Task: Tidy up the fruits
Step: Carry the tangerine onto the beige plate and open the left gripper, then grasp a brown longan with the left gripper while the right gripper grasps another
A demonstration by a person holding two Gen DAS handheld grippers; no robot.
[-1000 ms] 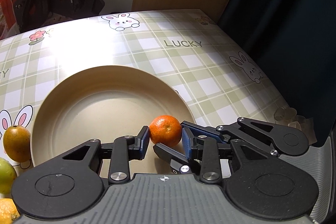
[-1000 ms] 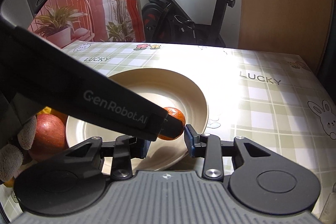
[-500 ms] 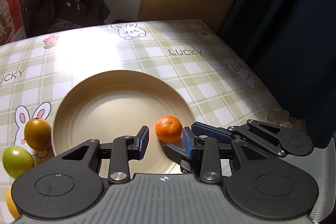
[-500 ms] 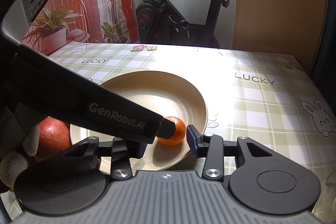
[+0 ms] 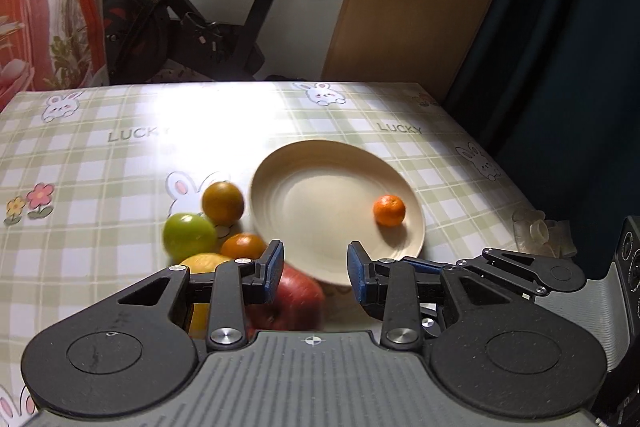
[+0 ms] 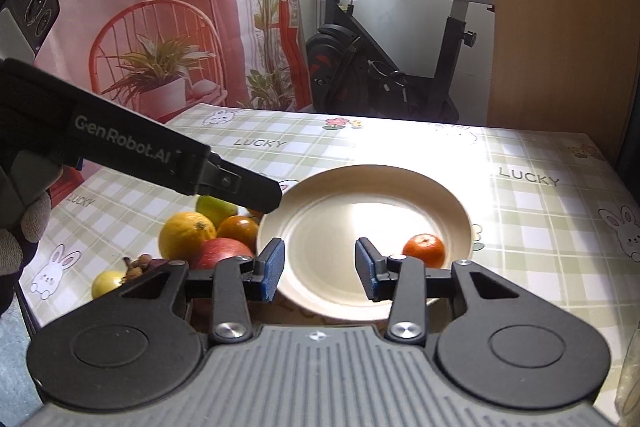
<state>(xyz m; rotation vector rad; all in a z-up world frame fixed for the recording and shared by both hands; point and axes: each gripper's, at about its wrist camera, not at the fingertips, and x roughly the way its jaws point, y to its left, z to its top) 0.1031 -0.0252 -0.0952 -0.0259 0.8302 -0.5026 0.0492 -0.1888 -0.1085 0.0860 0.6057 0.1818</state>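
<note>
A small mandarin [image 5: 389, 210] lies alone on the right side of the cream plate [image 5: 320, 163]; it also shows in the right wrist view [image 6: 424, 250] on the plate [image 6: 360, 183]. My left gripper [image 5: 315, 269] is open and empty, held above the plate's near edge. My right gripper [image 6: 320, 267] is open and empty in front of the plate. Left of the plate lie a brownish orange [image 5: 222, 202], a green fruit [image 5: 189, 235], an orange [image 5: 243, 246], a yellow citrus [image 6: 187, 233] and a red apple [image 5: 298, 297].
The left gripper's body [image 6: 120, 147] reaches over the fruit pile in the right wrist view. A small yellow fruit [image 6: 107, 283] and brown stems [image 6: 138, 262] lie near the table's front left edge. Crumpled plastic [image 5: 540, 233] lies at the right edge. An exercise bike stands behind the table.
My left gripper has let go of the mandarin, opened wide and pulled back and up. The mandarin now rests on the plate. My right gripper has also drawn back and risen.
</note>
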